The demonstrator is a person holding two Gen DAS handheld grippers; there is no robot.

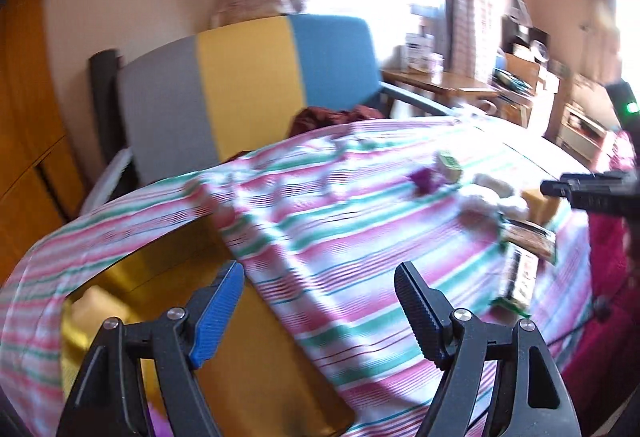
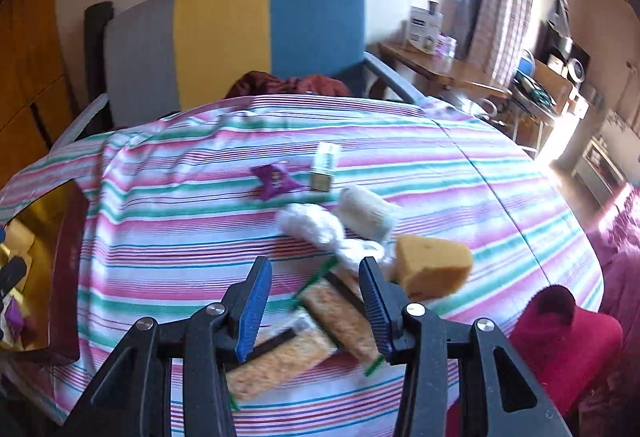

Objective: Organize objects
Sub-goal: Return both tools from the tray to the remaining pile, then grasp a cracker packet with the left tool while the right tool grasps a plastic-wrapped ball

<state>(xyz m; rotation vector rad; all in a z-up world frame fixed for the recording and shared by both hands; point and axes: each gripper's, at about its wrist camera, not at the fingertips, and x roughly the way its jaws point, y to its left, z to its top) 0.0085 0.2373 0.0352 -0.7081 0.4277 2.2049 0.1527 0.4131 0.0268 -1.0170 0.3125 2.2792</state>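
Several objects lie on a striped cloth [image 2: 180,229]: two snack bars in clear wrappers [image 2: 340,313], a yellow sponge [image 2: 434,265], a beige roll [image 2: 366,213], a white fluffy item [image 2: 312,223], a purple packet [image 2: 276,179] and a small box [image 2: 326,167]. My right gripper [image 2: 316,301] is open, just above the snack bars. My left gripper [image 1: 320,313] is open and empty over the cloth's left edge, beside a yellow container [image 1: 132,277]. The same items show in the left wrist view, such as the sponge [image 1: 540,203] and bars [image 1: 528,237].
A chair with grey, yellow and blue back [image 2: 240,41] stands behind the table, dark red cloth [image 2: 288,83] on its seat. A red-pink fabric item [image 2: 560,333] lies at the right. A wooden desk with clutter [image 2: 460,73] is by the window.
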